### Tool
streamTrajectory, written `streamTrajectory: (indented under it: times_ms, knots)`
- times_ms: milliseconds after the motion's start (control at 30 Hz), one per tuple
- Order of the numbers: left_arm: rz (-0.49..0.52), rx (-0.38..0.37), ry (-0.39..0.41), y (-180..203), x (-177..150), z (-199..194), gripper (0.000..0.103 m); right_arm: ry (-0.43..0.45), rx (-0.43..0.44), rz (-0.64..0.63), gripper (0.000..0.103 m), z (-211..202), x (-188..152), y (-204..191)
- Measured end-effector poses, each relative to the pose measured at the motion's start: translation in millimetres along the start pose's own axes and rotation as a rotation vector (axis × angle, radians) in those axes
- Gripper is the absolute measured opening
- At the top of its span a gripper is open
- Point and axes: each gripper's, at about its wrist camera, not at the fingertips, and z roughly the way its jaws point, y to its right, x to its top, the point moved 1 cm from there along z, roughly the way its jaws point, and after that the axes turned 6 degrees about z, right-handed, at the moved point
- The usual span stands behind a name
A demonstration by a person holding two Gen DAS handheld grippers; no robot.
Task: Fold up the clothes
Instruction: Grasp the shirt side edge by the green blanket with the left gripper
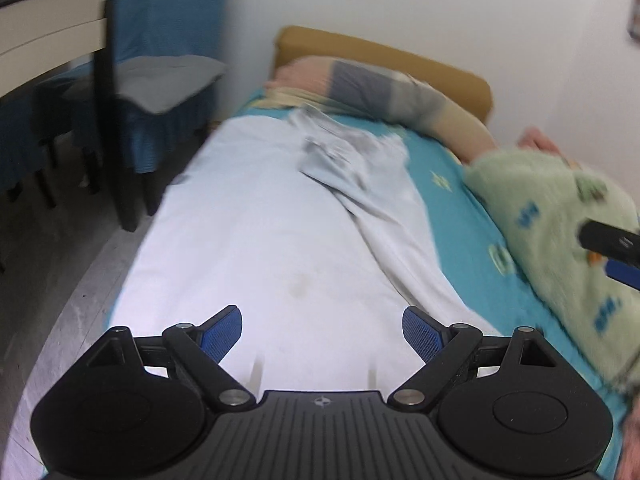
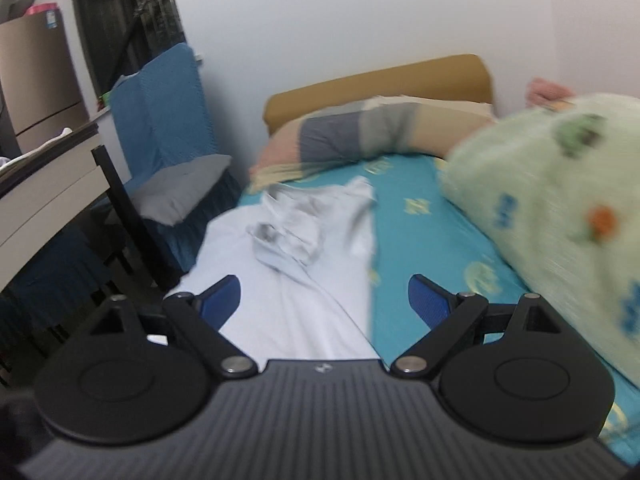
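A pale white garment (image 1: 256, 240) lies spread lengthwise on the bed, with a crumpled, folded-over part (image 1: 344, 152) at its far end. It also shows in the right wrist view (image 2: 296, 280). My left gripper (image 1: 322, 332) is open and empty, hovering over the garment's near end. My right gripper (image 2: 324, 300) is open and empty above the garment's right edge. One finger of the right gripper (image 1: 610, 240) shows at the right edge of the left wrist view.
The bed has a teal sheet (image 2: 420, 232) and a tan headboard (image 2: 376, 80). A green patterned blanket (image 2: 560, 208) is heaped on the right. A striped pillow (image 1: 380, 88) lies at the head. A blue-covered chair (image 1: 160, 92) and a desk (image 1: 44, 32) stand left of the bed.
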Motion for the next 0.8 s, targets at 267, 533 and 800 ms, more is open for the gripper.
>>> streamTrajectory:
  times_ms: [267,533,800]
  knots:
    - [0.07,-0.055,-0.069,55,-19,7,0.088,0.024,-0.031,0.123,0.092,-61,-20,67]
    - [0.182,-0.18,-0.14,152,-34,28,0.082,0.147,-0.08,0.277,0.092,-82,-3,142]
    - [0.336,-0.307,-0.198,255,-61,68,0.074,0.2,-0.137,0.415,0.092,-83,-1,190]
